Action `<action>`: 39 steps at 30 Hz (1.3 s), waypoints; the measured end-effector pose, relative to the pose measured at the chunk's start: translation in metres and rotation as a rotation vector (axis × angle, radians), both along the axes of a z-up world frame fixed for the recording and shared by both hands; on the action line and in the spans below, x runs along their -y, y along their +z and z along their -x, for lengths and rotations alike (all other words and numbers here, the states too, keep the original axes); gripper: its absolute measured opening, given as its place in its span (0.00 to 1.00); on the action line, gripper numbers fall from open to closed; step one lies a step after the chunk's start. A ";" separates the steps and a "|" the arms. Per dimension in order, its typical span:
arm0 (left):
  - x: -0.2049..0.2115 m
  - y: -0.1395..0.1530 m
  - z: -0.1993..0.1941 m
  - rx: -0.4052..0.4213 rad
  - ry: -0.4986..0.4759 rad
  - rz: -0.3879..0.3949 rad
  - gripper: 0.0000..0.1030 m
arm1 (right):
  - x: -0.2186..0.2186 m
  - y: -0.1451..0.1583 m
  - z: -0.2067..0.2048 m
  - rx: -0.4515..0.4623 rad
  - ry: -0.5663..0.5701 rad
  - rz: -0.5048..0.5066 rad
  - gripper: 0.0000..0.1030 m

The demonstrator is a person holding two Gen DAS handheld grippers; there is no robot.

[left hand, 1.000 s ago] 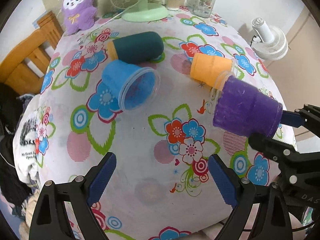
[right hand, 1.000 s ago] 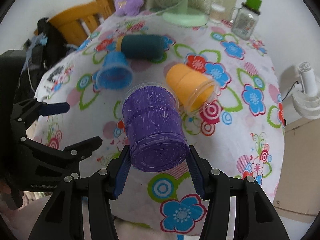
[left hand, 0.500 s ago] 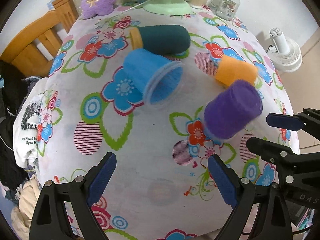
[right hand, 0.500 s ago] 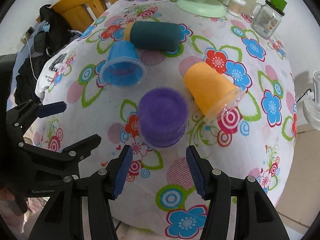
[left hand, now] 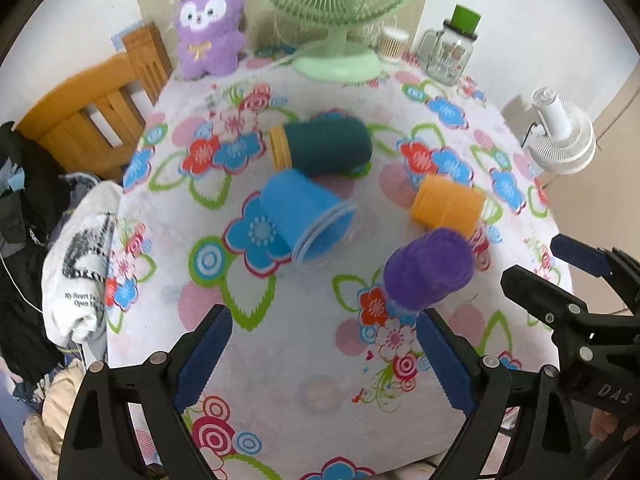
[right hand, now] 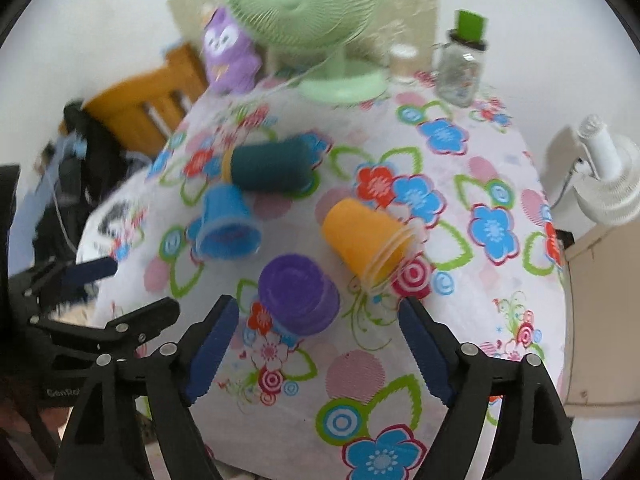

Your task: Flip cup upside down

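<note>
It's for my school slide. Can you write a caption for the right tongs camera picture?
Open right tongs hover by the upside-down purple cup; blue cup, orange cup lie sideways.

The purple cup (right hand: 298,294) is seen standing upside down on the flowered tablecloth, base up and rim down, so the flip is pretty much done. It's a fuzzy-looking deep purple, with a ridged band around the wall and a flat round bottom facing up. It's set free on the cloth, nothing touching it, near the front edge of the table. From the left wrist view the same cup (left hand: 428,270) is shown a bit blurred, standing over a red and white flower print. The mouth can't be seen at all.
</note>
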State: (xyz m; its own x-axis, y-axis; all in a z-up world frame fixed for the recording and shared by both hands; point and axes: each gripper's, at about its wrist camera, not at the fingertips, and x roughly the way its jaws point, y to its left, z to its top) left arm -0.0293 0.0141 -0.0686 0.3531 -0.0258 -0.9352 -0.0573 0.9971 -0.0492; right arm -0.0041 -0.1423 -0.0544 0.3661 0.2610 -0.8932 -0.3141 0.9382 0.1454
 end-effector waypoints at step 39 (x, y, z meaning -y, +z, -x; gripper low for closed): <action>0.030 0.062 0.031 0.188 0.091 -0.029 1.00 | 0.045 0.067 0.041 0.205 -0.226 0.008 0.89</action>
State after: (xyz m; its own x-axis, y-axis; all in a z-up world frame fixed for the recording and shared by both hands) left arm -0.0604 -0.0163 -0.0065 0.5208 0.0403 -0.8527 -0.1395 0.9895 -0.0384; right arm -0.0454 -0.1873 0.0130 0.5866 0.1454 -0.7967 -0.1191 0.9885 0.0926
